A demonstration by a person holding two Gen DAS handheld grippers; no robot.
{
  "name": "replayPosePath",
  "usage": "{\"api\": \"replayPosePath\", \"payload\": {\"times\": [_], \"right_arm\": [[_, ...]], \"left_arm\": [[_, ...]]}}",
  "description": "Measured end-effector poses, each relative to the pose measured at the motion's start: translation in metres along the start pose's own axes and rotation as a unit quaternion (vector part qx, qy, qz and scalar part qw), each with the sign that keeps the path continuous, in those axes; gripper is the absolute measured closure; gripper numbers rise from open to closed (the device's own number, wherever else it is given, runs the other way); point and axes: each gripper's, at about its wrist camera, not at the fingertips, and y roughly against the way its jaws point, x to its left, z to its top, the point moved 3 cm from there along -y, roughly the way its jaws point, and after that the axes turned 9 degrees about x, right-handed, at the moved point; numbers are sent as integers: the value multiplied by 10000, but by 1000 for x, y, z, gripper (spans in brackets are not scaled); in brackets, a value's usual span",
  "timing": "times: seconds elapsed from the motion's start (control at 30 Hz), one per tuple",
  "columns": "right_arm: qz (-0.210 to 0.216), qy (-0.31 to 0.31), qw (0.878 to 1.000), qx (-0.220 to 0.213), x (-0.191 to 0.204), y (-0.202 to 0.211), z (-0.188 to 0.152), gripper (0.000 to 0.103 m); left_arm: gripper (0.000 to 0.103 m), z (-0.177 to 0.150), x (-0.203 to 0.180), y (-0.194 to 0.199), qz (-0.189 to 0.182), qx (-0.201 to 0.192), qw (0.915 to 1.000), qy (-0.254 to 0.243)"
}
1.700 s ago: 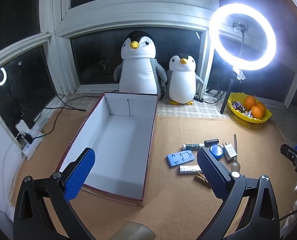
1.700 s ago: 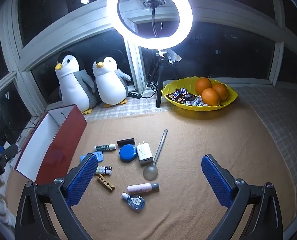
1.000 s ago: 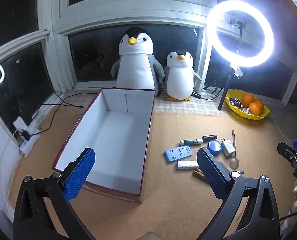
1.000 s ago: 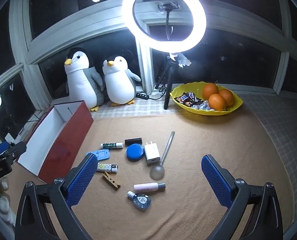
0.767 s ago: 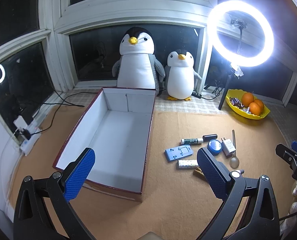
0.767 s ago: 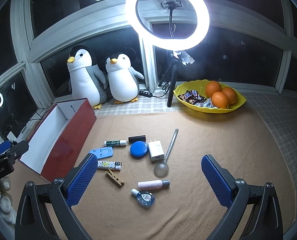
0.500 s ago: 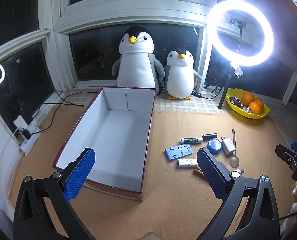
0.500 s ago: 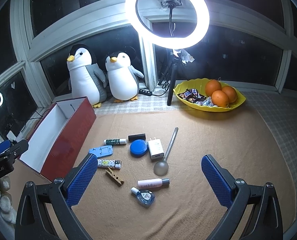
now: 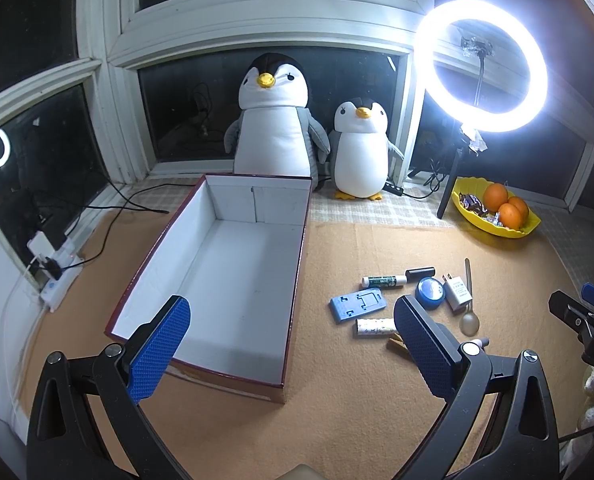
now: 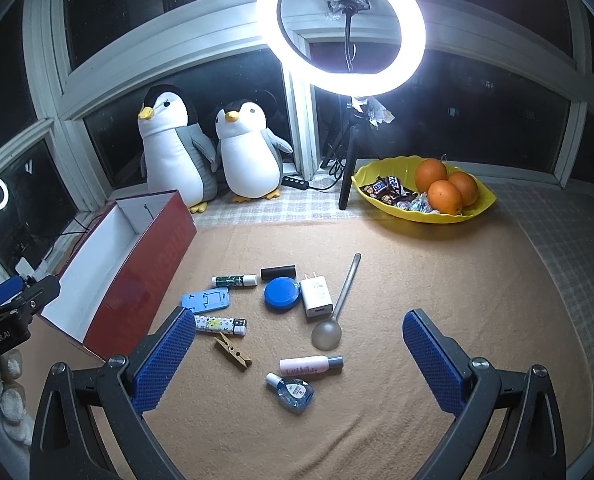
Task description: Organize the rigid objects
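we are only starting: the red box (image 9: 217, 280) is standing empty, its white floor bare, and nothing is sitting inside it yet. every small item is lying outside on the tan mat (image 10: 417, 280), just to the right of the box: the blue phone stand (image 10: 206, 299), the glue stick (image 10: 234, 280), the black tube (image 10: 278, 271), the round blue tin (image 10: 281, 294), the white charger (image 10: 316, 294), the spoon (image 10: 339, 304), the patterned tube (image 10: 221, 324), the clothespin (image 10: 233, 354), the pink bottle (image 10: 311, 364) and the small blue bottle (image 10: 291, 390). we are holding the left claw (image 9: 287, 346) wide open and empty above the box's near end, and the right claw (image 10: 297, 358) wide open and empty over the scattered items. in our judgement the whole sorting job is waiting to be done.
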Motion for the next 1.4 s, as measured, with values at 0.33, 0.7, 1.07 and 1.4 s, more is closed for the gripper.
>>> {"api": "replayPosePath", "payload": {"times": [0.33,0.7,1.07,1.4], "right_arm": [[6,18,10000,26,2,-2,0,0],[6,12,10000,27,2,-2,0,0],[-6,37,10000,37,3,-3,-2,0],[-7,64,9999,77,6,-6,-1,0]], "left_arm": [[1,1,0,0,-1,1,10000,-4],[1,0,0,0,1,5,10000,-4],[1,1,3,-1,14,10,10000,2],[1,1,4,-2,9,18,10000,9]]}}
